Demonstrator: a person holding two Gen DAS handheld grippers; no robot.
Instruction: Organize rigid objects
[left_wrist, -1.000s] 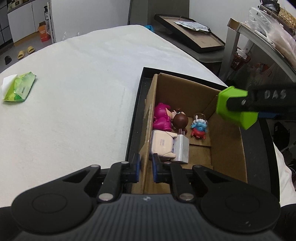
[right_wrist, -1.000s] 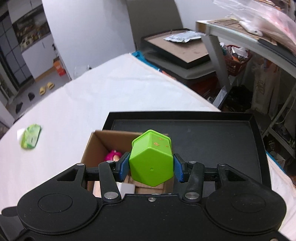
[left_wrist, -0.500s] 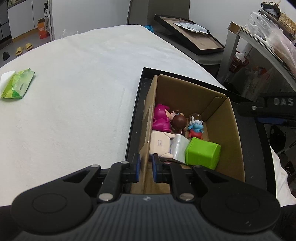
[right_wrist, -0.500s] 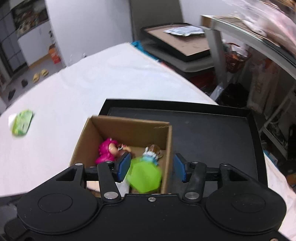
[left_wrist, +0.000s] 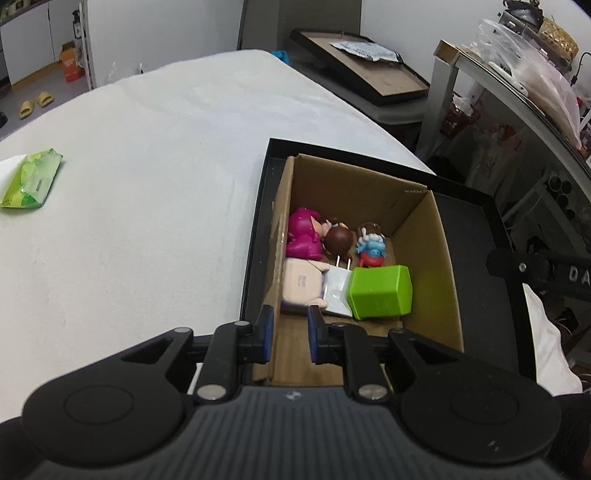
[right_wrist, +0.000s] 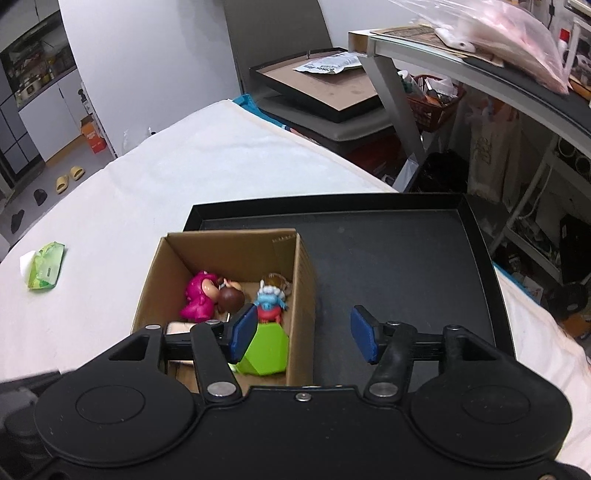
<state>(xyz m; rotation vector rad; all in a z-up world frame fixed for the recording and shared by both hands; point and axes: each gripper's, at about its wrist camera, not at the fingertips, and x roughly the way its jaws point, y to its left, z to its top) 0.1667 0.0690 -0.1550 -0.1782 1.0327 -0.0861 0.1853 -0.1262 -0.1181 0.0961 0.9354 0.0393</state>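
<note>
The right gripper (right_wrist: 303, 334), jaws opening and empty, hangs past the box's (right_wrist: 306, 295) right wall; the green block (right_wrist: 267, 349) lies inside, lower left.

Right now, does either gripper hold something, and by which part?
Left gripper: straddles the box wall, jaws opening. Right gripper: empty, opening; green block lies in the box.

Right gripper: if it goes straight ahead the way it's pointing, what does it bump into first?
Probably the black tray, just right of the box. The right gripper is opening with nothing between its jaws, though depth is hard to judge.
</note>
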